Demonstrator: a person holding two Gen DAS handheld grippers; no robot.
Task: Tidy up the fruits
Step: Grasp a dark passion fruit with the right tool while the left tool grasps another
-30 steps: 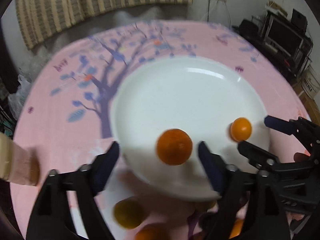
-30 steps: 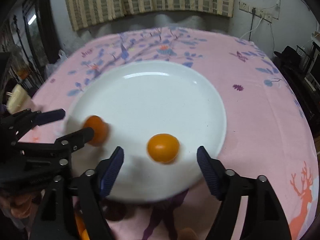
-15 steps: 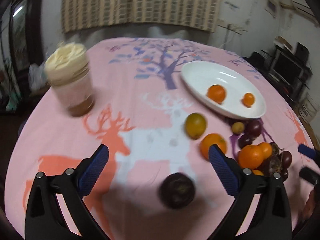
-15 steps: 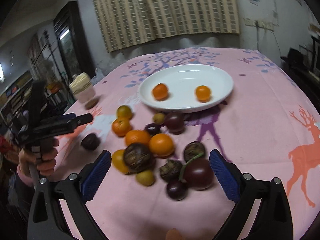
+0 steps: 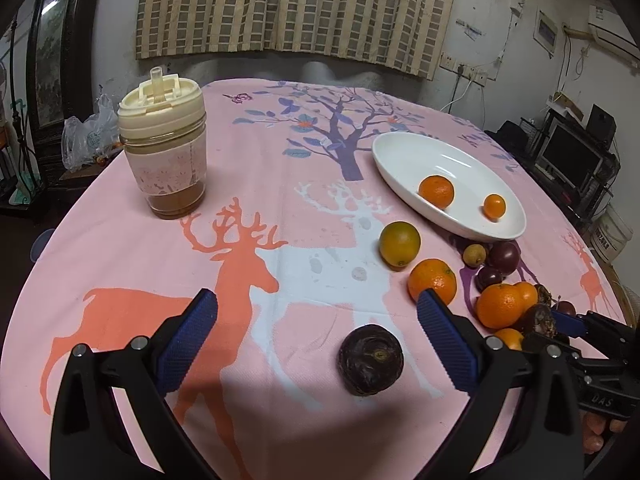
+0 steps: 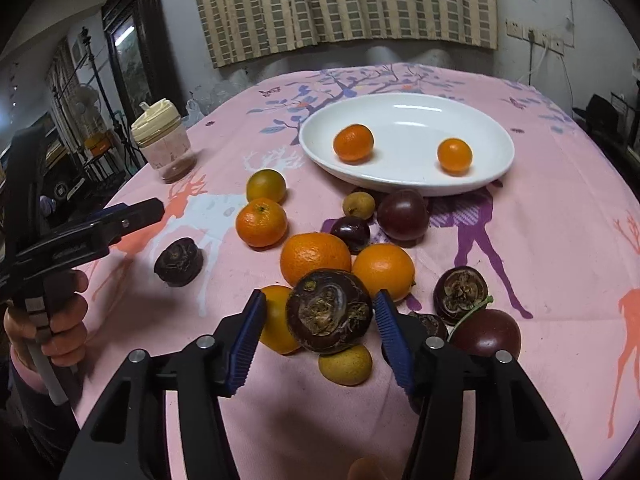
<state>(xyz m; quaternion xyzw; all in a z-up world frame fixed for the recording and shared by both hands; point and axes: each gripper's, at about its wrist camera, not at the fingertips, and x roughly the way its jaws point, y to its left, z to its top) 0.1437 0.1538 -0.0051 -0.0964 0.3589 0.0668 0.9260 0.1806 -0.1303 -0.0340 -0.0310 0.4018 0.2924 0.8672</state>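
Fingers of my right gripper (image 6: 320,322) flank, not yet squeezing, the wrinkled dark fruit (image 6: 329,311) atop the pile; brittle shell, grip its middle. Left gripper (image 5: 316,334) hangs wide.

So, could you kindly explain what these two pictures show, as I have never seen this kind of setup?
There is no robot here: a person holds a hand-held claw in each hand, and each claw carries a camera looking along its fingers. The left claw is open above a lone dark fruit on the pink tablecloth. The right claw brackets a dark brown fruit in the pile; whether it grips yet is unclear. Two oranges lie on the white plate, and a lidded jar stands apart.
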